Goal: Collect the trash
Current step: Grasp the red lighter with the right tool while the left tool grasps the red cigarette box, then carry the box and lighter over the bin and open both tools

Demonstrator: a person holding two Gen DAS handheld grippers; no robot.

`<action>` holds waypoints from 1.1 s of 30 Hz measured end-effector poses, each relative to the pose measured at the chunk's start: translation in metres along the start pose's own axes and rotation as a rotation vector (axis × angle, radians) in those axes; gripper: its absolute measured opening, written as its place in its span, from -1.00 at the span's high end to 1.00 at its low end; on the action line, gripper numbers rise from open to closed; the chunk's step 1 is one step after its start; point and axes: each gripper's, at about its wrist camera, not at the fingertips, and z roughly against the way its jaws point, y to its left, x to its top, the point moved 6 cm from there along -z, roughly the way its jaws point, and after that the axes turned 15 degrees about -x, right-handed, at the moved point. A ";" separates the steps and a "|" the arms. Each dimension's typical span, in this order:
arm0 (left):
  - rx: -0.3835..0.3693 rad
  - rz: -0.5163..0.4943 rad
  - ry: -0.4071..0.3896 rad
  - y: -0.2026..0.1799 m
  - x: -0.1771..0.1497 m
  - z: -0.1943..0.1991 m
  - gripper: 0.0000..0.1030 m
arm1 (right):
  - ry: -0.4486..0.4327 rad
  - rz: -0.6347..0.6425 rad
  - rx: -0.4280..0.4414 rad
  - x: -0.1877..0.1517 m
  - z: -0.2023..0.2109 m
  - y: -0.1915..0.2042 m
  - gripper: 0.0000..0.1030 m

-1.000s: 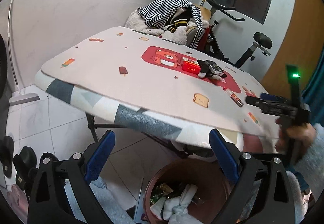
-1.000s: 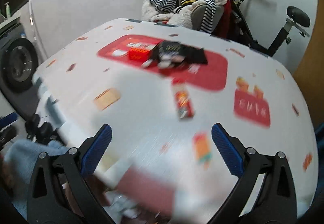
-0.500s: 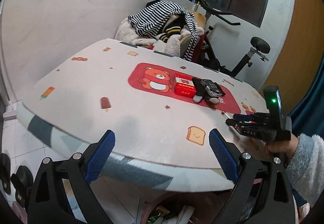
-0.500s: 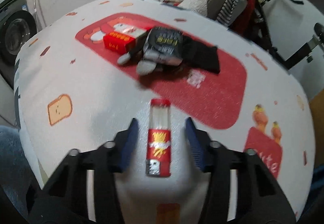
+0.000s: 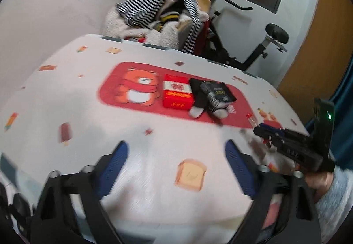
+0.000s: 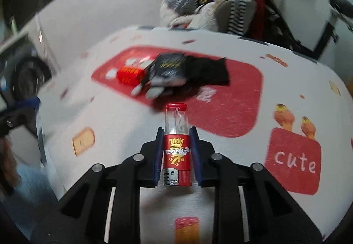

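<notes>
right gripper [image 6: 177, 151], jaws closing on a red lighter [image 6: 177, 155] lying on the tablecloth [image 6: 123, 177], pads flanking it. left gripper [image 5: 176, 169], jaws wide and narrowing, nothing between. far: red cigarette pack [image 5: 177, 95], black wrapper [image 5: 215, 93].

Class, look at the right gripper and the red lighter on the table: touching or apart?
Cannot tell. In the right wrist view the closing right gripper brackets the red lighter; any remaining gap is too thin to see.
</notes>
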 end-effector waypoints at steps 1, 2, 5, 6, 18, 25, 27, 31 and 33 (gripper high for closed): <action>-0.013 0.011 0.020 0.002 0.006 -0.010 -0.47 | -0.005 -0.015 0.005 0.001 0.001 -0.003 0.49; -0.013 0.022 0.036 0.004 0.013 -0.020 -0.42 | -0.008 -0.028 0.010 0.002 0.001 -0.005 0.49; 0.024 0.019 0.080 0.012 0.039 -0.057 -0.37 | -0.007 -0.042 0.010 0.003 0.001 -0.007 0.49; 0.026 0.010 0.091 0.012 0.044 -0.067 -0.37 | -0.005 -0.039 0.009 0.003 0.001 -0.007 0.49; 0.126 0.017 0.187 0.039 0.078 -0.146 -0.38 | 0.021 -0.033 0.012 0.000 -0.005 -0.005 0.49; 0.166 0.000 0.229 0.048 0.079 -0.166 -0.35 | 0.029 -0.041 0.013 0.001 -0.007 -0.006 0.49; 0.177 0.010 0.208 0.050 0.079 -0.162 -0.07 | 0.029 -0.042 0.014 0.000 -0.007 -0.006 0.49; 0.146 0.039 0.188 0.053 0.076 -0.147 -0.06 | 0.032 -0.053 0.015 0.001 -0.007 -0.008 0.49; 0.130 0.015 0.174 0.050 0.073 -0.132 -0.06 | 0.030 -0.057 0.016 0.001 -0.007 -0.009 0.49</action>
